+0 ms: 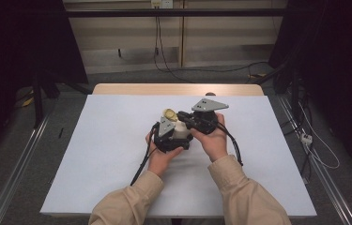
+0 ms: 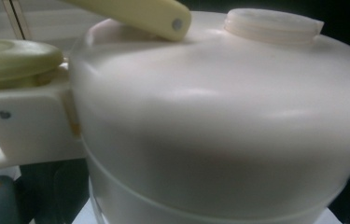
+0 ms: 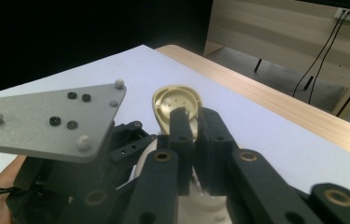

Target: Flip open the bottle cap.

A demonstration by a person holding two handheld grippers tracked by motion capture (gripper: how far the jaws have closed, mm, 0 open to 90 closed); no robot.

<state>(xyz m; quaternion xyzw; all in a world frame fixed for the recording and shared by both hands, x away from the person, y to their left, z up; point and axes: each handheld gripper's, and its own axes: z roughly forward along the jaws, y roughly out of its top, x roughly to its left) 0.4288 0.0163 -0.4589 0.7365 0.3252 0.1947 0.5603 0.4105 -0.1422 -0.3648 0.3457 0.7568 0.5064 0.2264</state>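
Dim walls and loose cables ring a desk covered in a white sheet, which takes up the middle of the high view. At its centre stands a cream plastic jug, a rounded vessel with a threaded neck on top and a yellow-green flip lid hinged open at its upper edge. The person's two hands crowd it from the lower middle of the frame.

The left tongs sit hard against the jug's side; its own view is too close to show the jaws, so I cannot tell whether they are spread or pressed together. The right tongs are pressed together, and seem to pinch the raised lid's edge.

The likeliest trouble, as I judge it, is the lid slipping free, since the hold is narrow and the plastic smooth. A hard pull could also tip the light jug if the left side is not truly clamped, or strain the small hinge.
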